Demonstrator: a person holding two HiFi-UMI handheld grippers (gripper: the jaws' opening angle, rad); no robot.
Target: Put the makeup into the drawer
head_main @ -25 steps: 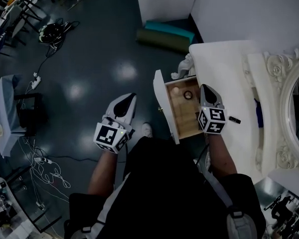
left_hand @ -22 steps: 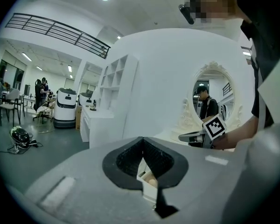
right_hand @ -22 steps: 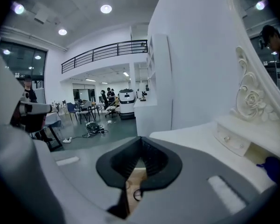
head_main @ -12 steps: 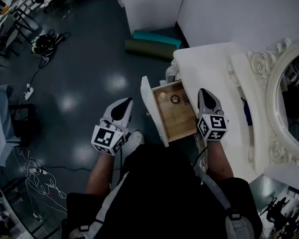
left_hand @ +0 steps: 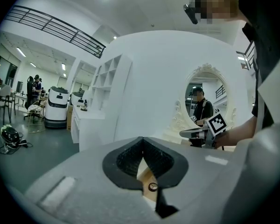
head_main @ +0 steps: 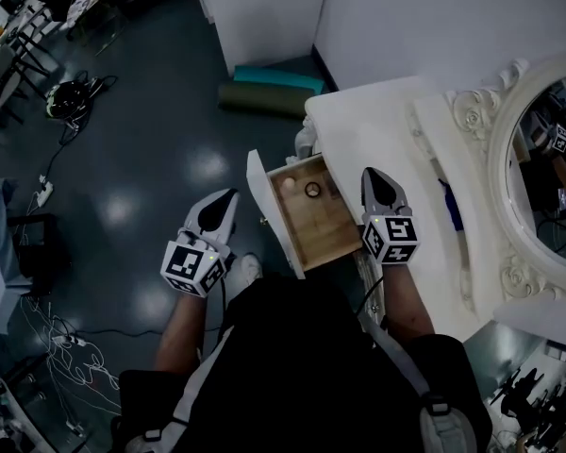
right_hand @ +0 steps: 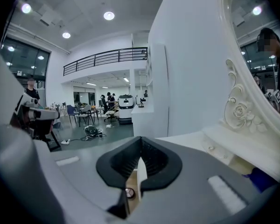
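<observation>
Within the open drawer [head_main: 335,234], two small makeup pieces [head_main: 312,190] are stowed; left gripper [head_main: 224,201] and right gripper [head_main: 375,177] are seen closed, empty.

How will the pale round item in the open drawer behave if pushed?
It will likely roll or slide: the pale round item looks rounded and lies loose on the bare wood of the drawer. It is probably light, given its small size. It may knock the dark ring beside it.
</observation>
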